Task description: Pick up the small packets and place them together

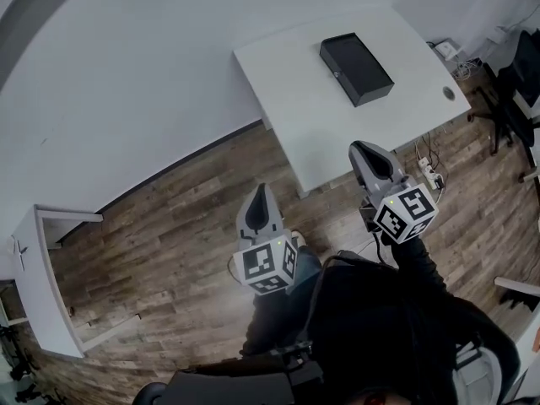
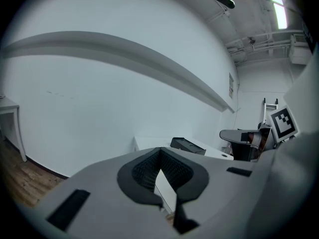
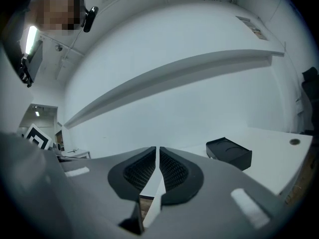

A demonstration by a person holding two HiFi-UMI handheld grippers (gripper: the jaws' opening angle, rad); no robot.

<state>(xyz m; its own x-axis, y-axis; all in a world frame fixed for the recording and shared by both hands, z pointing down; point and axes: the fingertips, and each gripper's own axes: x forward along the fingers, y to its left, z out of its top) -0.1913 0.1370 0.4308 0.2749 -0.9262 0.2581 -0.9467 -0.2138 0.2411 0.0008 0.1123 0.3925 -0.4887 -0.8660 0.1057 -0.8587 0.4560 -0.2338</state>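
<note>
Claws pressed together, both of them, nothing pinched in either. The left claw (image 1: 260, 191) hangs over the wooden floor (image 1: 169, 243); the right claw (image 1: 363, 150) reaches the near edge of a white desk (image 1: 287, 91). A black box (image 1: 356, 68) lies on that desk, near the wall. Where the small packets are I cannot tell.

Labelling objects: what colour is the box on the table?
The box is black; clearest in head view.
</note>
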